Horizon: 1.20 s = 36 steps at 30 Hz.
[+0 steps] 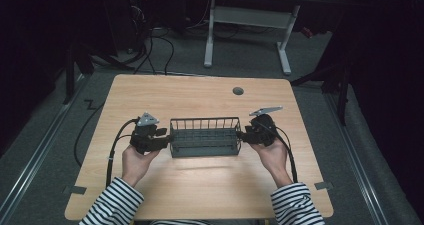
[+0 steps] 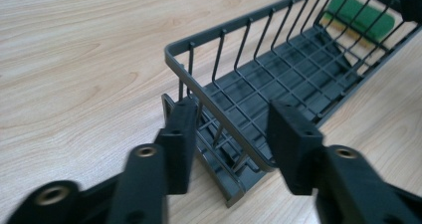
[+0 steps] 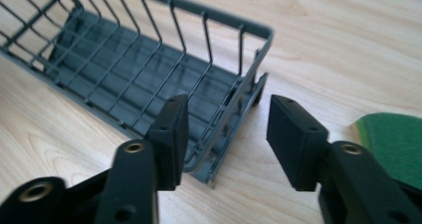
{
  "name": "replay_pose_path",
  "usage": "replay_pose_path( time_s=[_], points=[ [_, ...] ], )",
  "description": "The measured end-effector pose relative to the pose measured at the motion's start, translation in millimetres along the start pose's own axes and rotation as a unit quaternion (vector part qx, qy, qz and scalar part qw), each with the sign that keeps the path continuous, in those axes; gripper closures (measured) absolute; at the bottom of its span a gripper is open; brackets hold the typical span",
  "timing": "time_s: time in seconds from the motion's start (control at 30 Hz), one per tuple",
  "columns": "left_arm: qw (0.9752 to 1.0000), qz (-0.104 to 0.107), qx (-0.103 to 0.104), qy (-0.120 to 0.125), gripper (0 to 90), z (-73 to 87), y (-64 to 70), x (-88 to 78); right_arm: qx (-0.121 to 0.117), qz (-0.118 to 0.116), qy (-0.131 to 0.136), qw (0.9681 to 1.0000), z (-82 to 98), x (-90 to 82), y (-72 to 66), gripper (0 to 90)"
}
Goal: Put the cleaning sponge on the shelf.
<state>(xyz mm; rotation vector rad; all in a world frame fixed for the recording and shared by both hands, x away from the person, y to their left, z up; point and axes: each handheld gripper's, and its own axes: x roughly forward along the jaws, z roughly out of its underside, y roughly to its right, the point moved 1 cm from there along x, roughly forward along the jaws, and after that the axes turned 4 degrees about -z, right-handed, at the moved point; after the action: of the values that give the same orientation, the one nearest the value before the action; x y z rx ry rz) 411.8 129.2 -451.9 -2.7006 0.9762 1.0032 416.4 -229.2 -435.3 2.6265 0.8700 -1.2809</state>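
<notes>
A grey wire basket (image 1: 205, 119) stands lengthwise in the middle of the wooden table, with nothing inside it. My left gripper (image 1: 167, 140) is at its left end. In the left gripper view my left gripper (image 2: 234, 139) is open, its jaws standing either side of the basket's (image 2: 278, 69) end rim without pressing on it. My right gripper (image 1: 242, 135) is at the opposite end. In the right gripper view my right gripper (image 3: 231, 134) is open too, with the end corner of the basket (image 3: 124, 55) between its jaws.
A green sponge (image 3: 393, 139) with a yellow layer lies on the table by the basket's right end, and the sponge (image 2: 363, 12) also shows beyond the far end in the left gripper view. A round cable hole (image 1: 238, 91) sits near the table's far edge. A white desk frame (image 1: 245, 20) stands behind.
</notes>
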Motion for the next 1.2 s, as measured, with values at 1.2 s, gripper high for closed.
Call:
replay_pose_path(
  time_s=[1.2],
  points=[
    [0.99,-0.134,-0.038,-0.02,34.8,95.5,-60.4,9.8,0.08,0.124,0.025,0.9888,47.2,-10.3,86.4,28.9]
  ],
)
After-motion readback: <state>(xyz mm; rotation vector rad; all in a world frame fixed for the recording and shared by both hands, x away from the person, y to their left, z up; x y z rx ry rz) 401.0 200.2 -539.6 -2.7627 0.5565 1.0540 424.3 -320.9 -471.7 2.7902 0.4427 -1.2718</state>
